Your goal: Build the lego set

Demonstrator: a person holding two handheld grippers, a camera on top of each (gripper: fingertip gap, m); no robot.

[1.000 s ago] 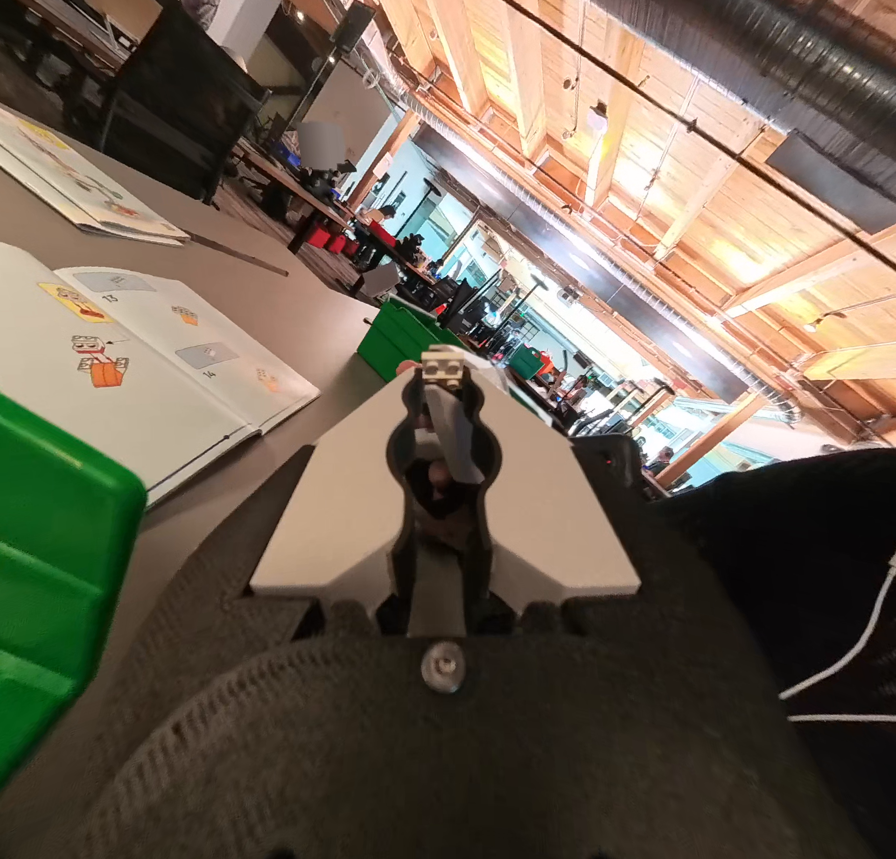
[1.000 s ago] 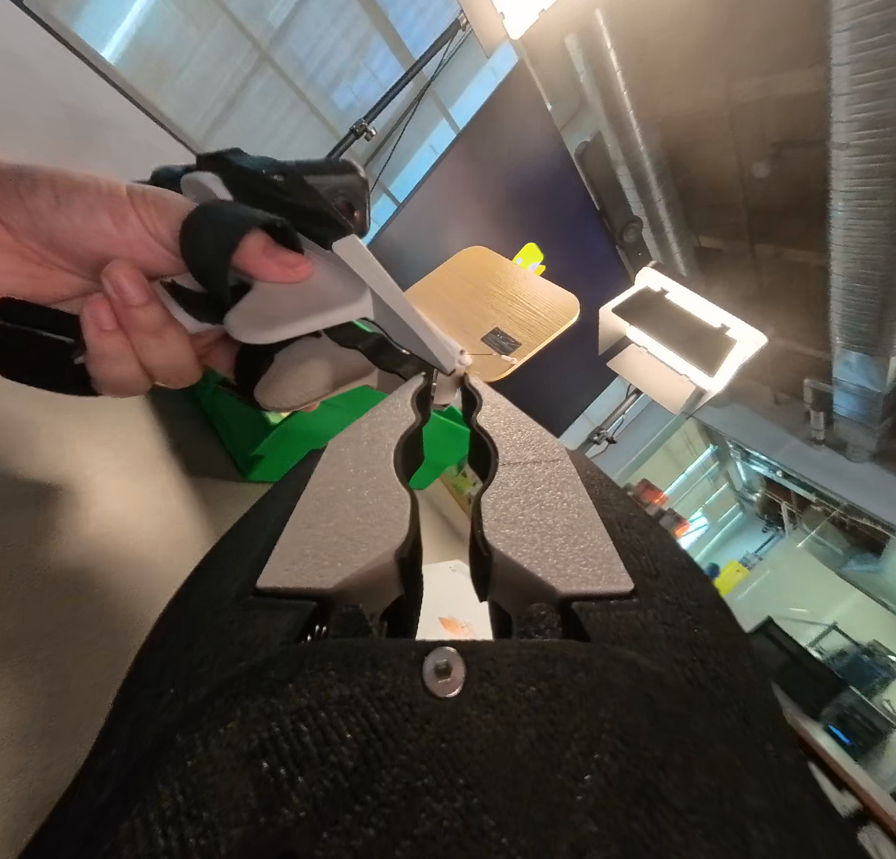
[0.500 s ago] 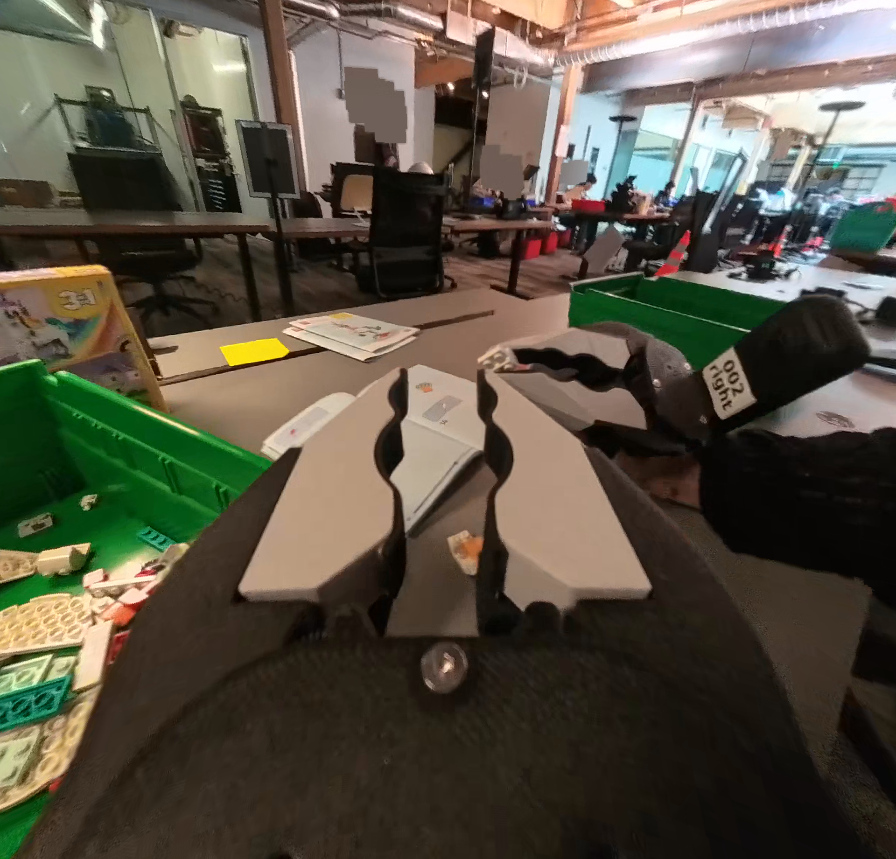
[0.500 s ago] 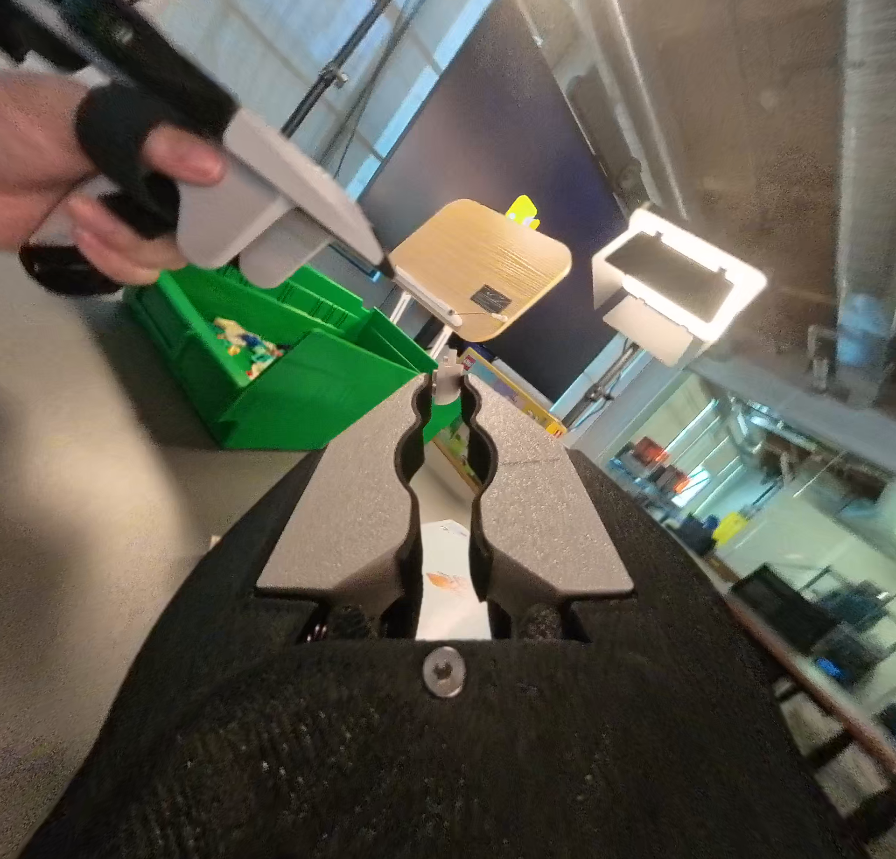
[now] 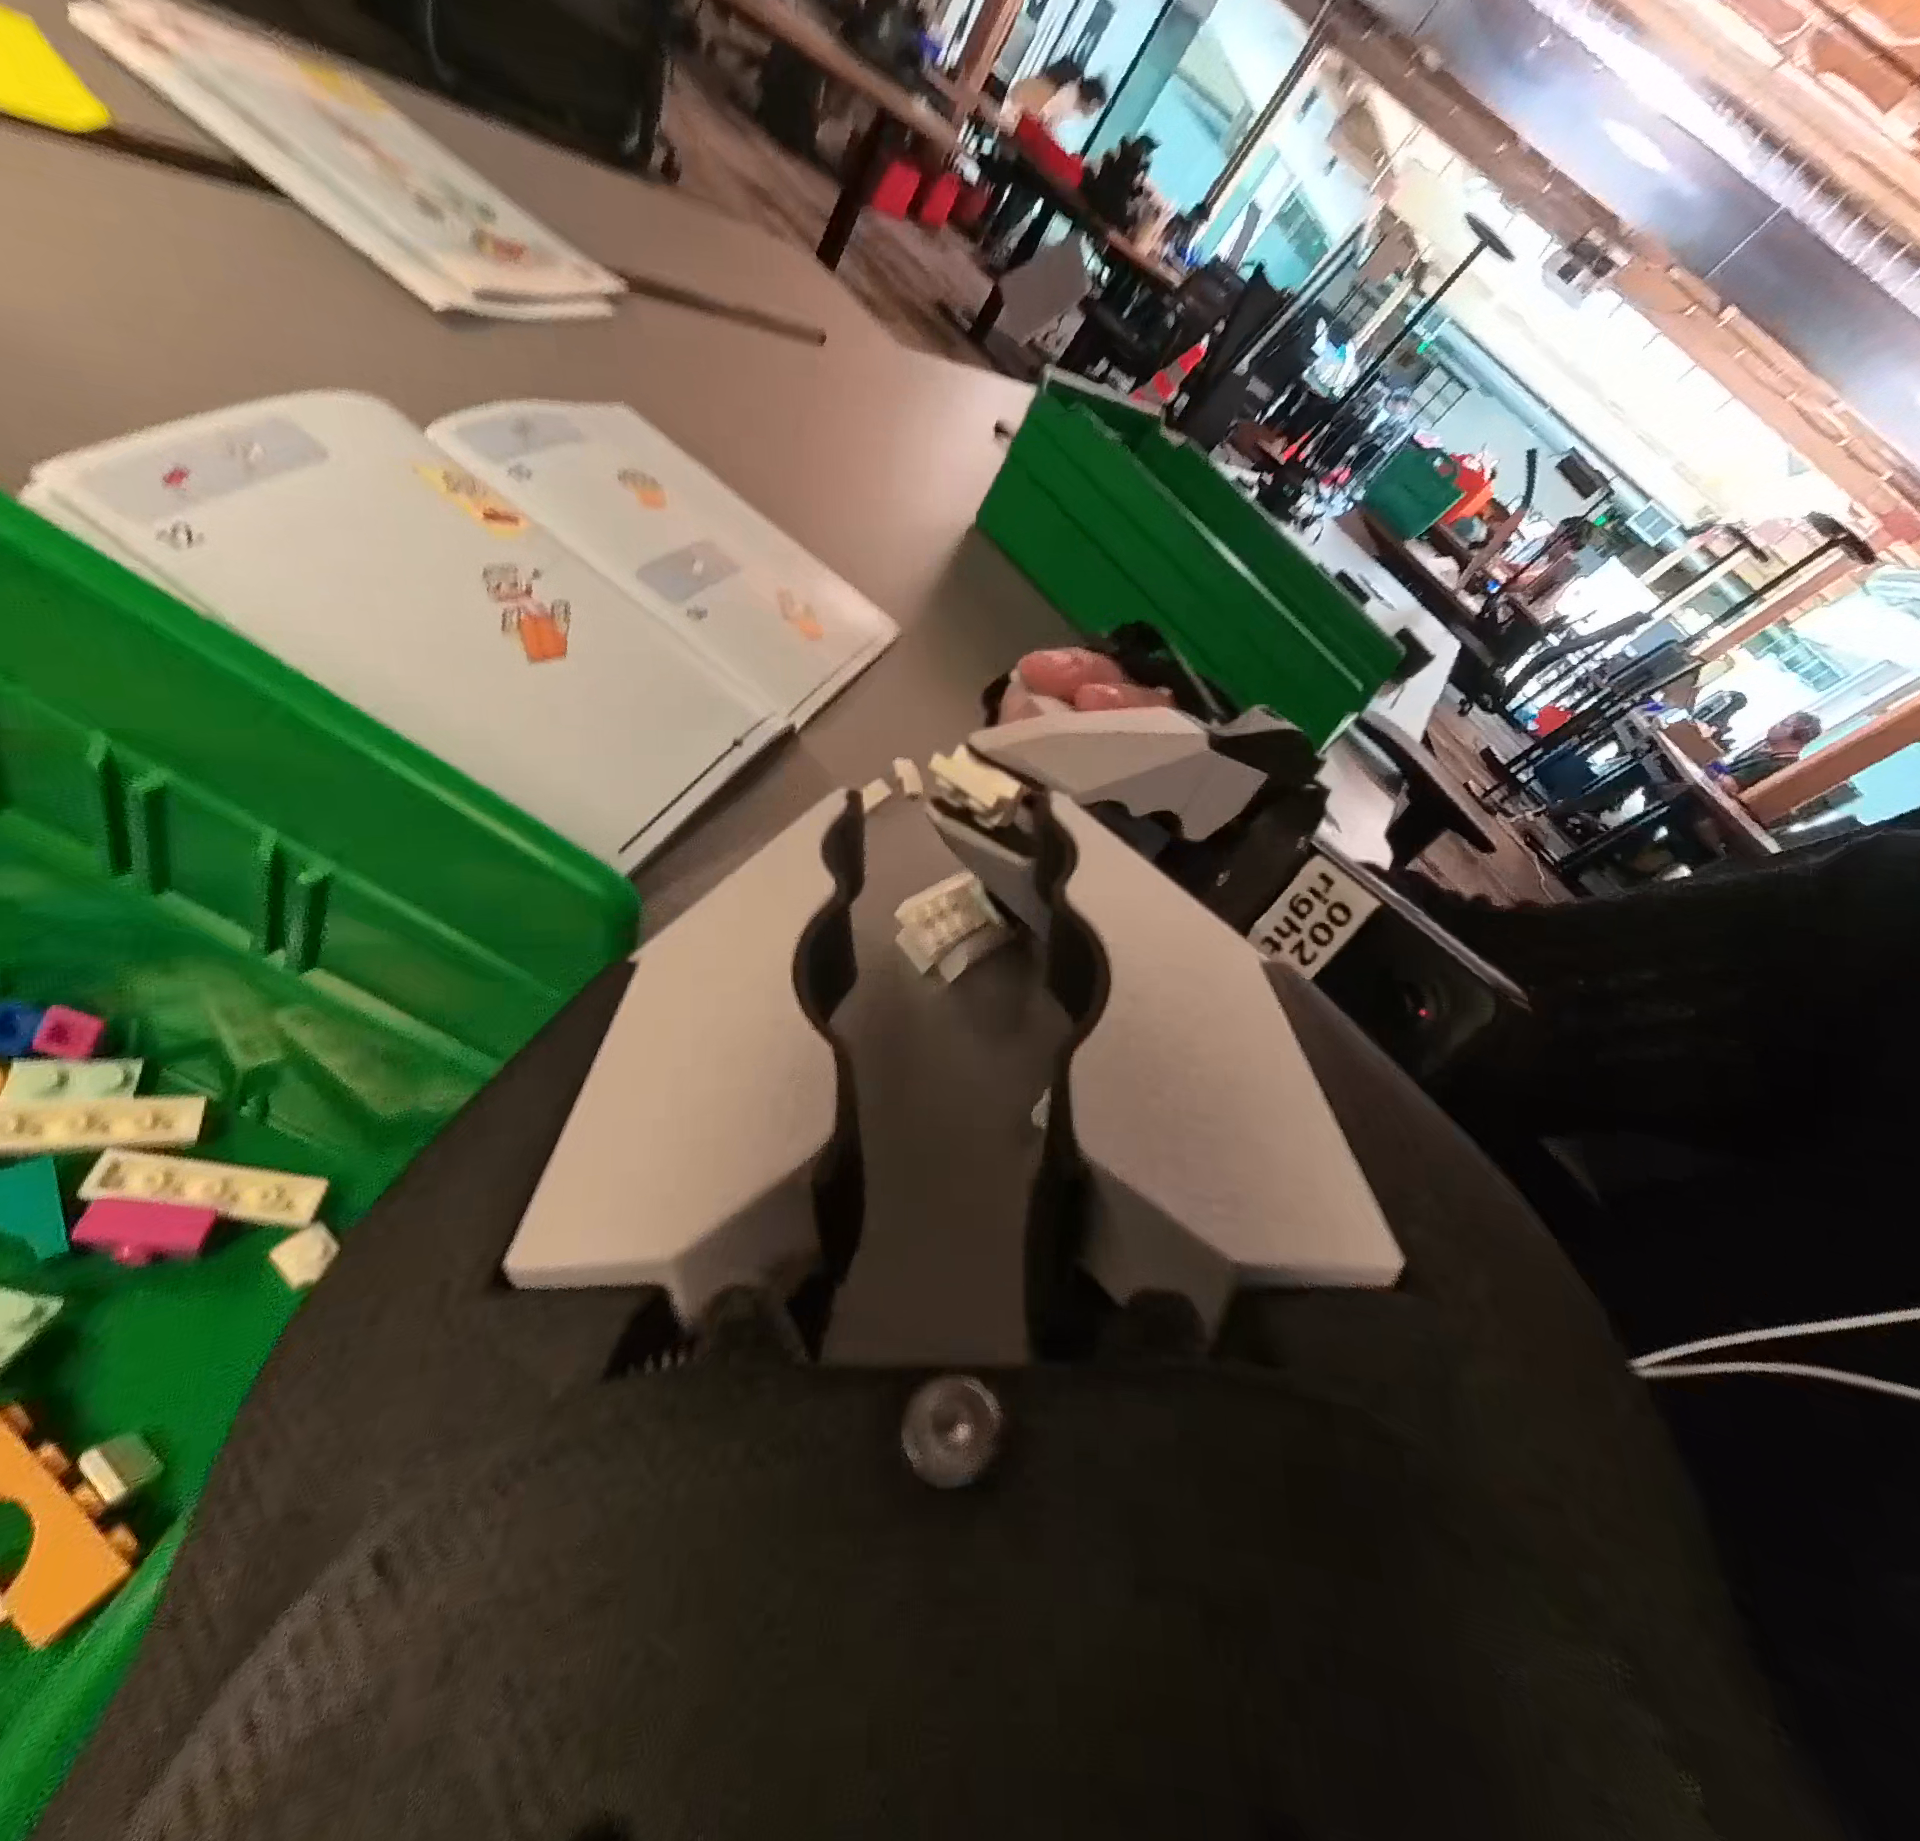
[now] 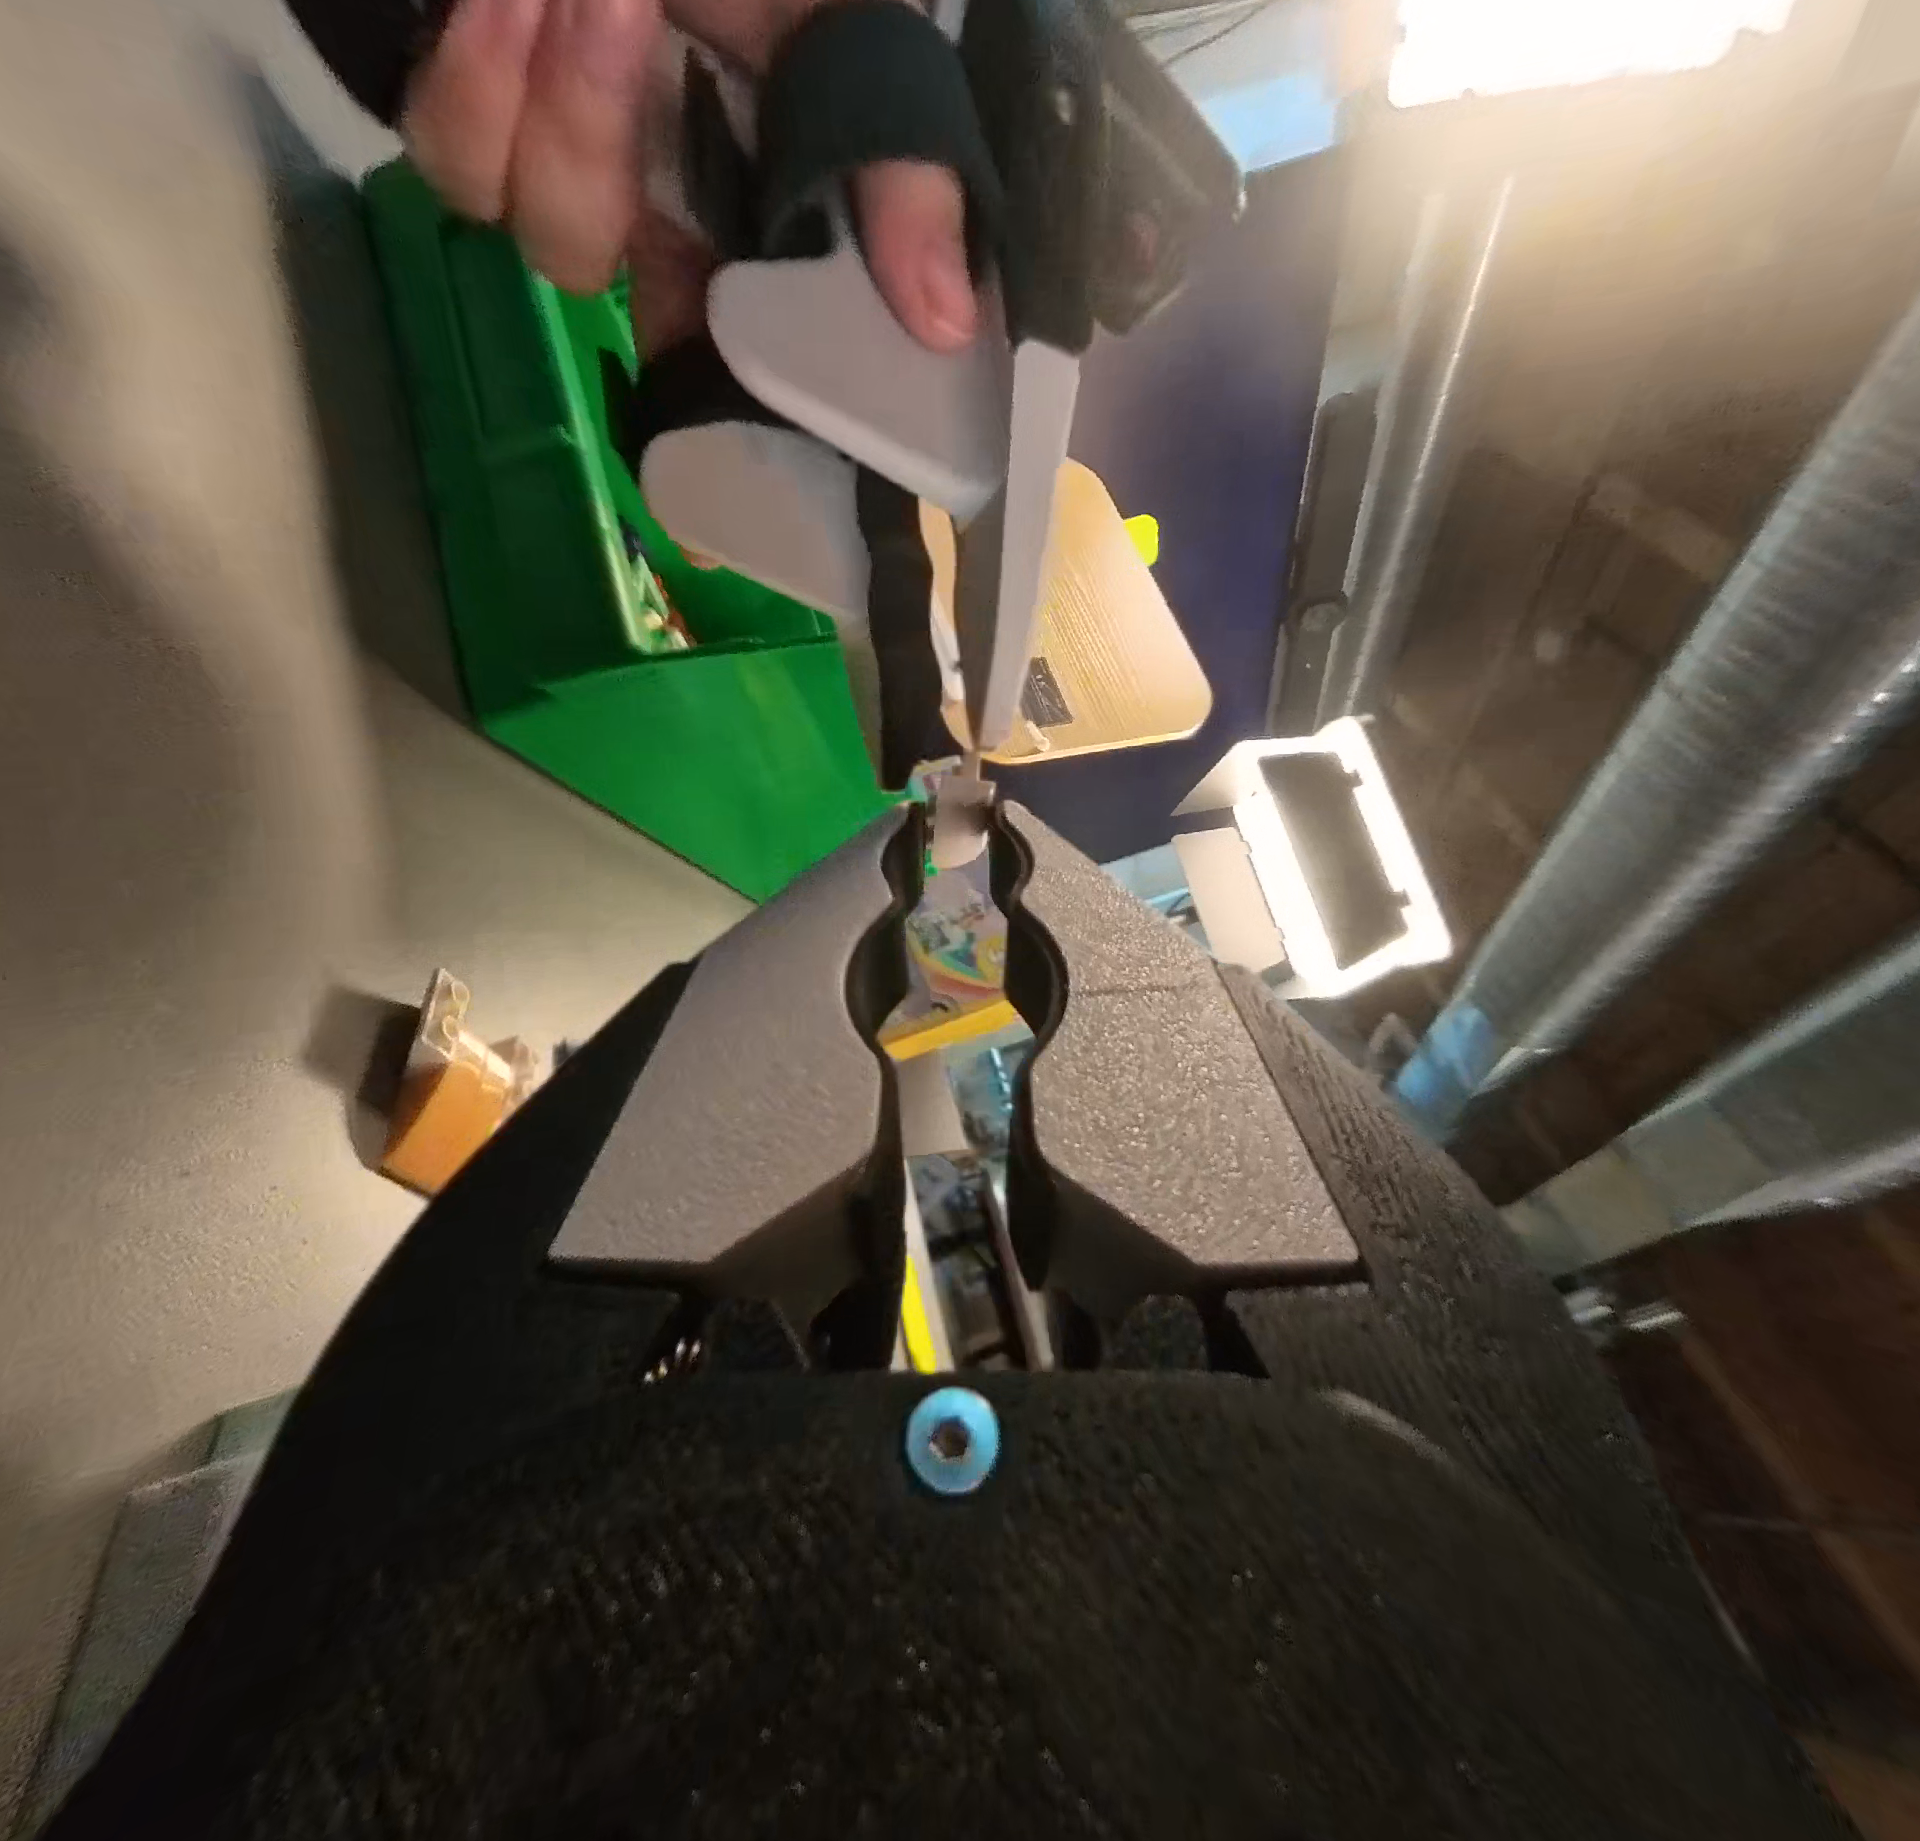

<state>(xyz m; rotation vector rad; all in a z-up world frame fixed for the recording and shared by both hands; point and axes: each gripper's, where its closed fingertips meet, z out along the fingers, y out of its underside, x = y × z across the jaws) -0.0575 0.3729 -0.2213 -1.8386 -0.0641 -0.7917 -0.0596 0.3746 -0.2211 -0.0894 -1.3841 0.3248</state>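
Note:
My right gripper [image 6: 956, 817] is shut on a small white lego piece [image 6: 954, 835] and holds it above the table. In the left wrist view the same piece [image 5: 977, 789] sits at the right gripper's grey tips. My left gripper [image 5: 948, 809] is open, its fingers on either side of that piece and of the right gripper's tip. It holds nothing. In the right wrist view the left gripper [image 6: 935, 747] comes down from above, held by a hand [image 6: 644, 98]. Another white piece [image 5: 940, 924] lies on the table below.
A green bin [image 5: 312, 752] with several loose pieces stands at the left, beside an open instruction booklet [image 5: 468, 565]. A second green bin [image 5: 1174, 544] stands behind. An orange and white assembly [image 6: 447, 1074] lies on the table. Both grippers' tips are close together, under 4 cm apart.
My left gripper opened, swung away, then came back with its open fingers around the right gripper's tip. The right gripper has stayed shut on the white piece.

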